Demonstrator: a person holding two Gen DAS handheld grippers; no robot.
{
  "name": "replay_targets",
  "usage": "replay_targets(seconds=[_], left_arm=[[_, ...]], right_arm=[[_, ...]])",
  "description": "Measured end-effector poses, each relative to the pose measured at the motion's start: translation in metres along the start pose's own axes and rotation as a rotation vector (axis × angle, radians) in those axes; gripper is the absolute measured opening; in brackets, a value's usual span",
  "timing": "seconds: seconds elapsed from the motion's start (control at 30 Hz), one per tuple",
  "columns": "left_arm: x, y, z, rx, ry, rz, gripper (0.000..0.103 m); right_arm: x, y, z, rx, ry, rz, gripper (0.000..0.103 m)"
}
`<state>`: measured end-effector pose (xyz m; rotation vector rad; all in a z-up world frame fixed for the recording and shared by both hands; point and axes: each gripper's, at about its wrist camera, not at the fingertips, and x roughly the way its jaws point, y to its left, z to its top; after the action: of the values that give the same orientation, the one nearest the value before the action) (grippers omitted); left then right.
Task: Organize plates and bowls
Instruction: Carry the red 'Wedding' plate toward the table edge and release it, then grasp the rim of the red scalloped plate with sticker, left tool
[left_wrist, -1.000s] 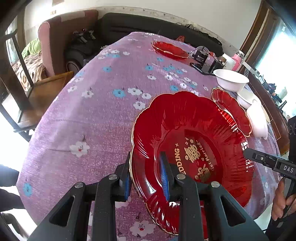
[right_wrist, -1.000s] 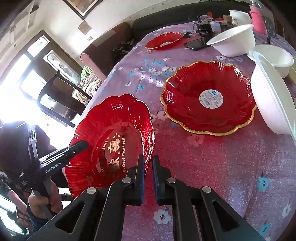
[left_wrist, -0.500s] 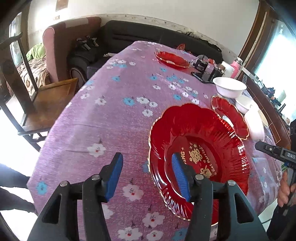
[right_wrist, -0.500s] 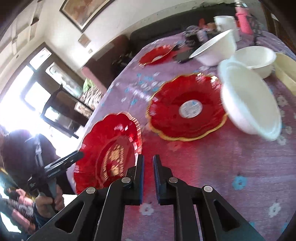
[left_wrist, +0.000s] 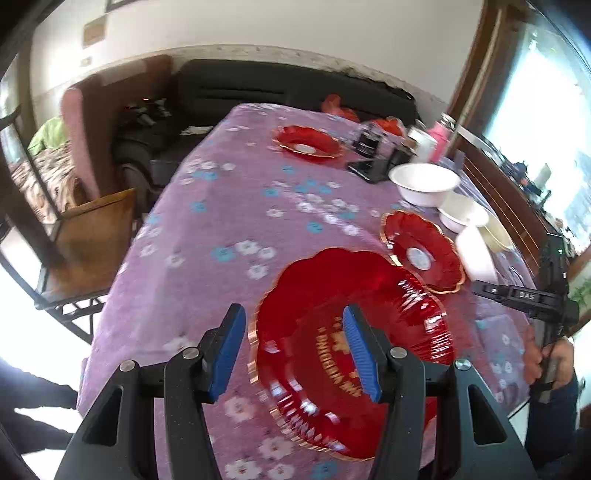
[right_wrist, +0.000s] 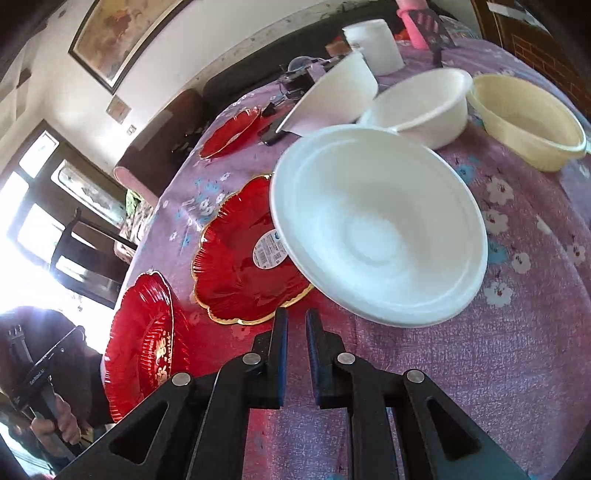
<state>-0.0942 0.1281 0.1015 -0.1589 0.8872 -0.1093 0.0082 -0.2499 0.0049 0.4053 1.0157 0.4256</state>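
A big red plate with gold lettering (left_wrist: 332, 314) lies at the table's near edge, also seen in the right wrist view (right_wrist: 144, 332). My left gripper (left_wrist: 295, 350) hovers open above its left rim and holds nothing. A second red plate with a sticker (right_wrist: 240, 266) lies further in. A large white bowl (right_wrist: 376, 229) leans over its right side. My right gripper (right_wrist: 296, 328) is shut and empty, just short of that plate's near rim. Two more white bowls (right_wrist: 424, 103) (right_wrist: 340, 96), a cream bowl (right_wrist: 528, 122) and a third red plate (right_wrist: 229, 133) stand beyond.
The purple flowered tablecloth (left_wrist: 229, 221) covers the table. A black phone (right_wrist: 273, 134), a white cup (right_wrist: 373, 46) and a pink bottle (left_wrist: 439, 134) sit at the far end. A wooden chair (left_wrist: 92, 229) stands to the left, with a dark sofa (left_wrist: 295, 92) behind.
My left gripper let go of the big red plate's rim, opened and rose. My right gripper, still shut, swung right from that plate toward the second plate and the large white bowl.
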Motion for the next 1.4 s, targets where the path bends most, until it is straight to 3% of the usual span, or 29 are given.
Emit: replay_targets(seconds=[0.27,0.4,0.53,0.83,1.17,1.27,1.4], left_arm=[[0.035,-0.055,0.044,0.083,0.086,-0.084,0.054],[0.069,-0.083,0.064,0.117,0.14,-0.083,0.054],[0.105,-0.098,0.082,0.077,0.21,-0.099,0.054],[0.163,-0.114,0.098,0.039,0.273,-0.066,0.054],[0.196,-0.119,0.106,0.097,0.268,0.041,0.054],[0.204,-0.119,0.107,0.109,0.275,0.041,0.053],[0.216,-0.121,0.105,0.11,0.303,0.021,0.031]], right_arm=[[-0.001,-0.007,0.0,0.064,-0.044,0.025,0.012],[0.0,-0.007,-0.001,0.08,-0.052,0.036,0.012],[0.005,-0.008,0.0,0.099,-0.052,0.034,0.012],[0.015,-0.002,0.001,0.104,-0.059,0.024,0.012],[0.017,-0.005,0.003,0.137,-0.065,-0.001,0.016],[0.018,-0.005,0.002,0.152,-0.06,-0.004,0.017],[0.027,-0.007,0.003,0.169,-0.055,-0.015,0.017]])
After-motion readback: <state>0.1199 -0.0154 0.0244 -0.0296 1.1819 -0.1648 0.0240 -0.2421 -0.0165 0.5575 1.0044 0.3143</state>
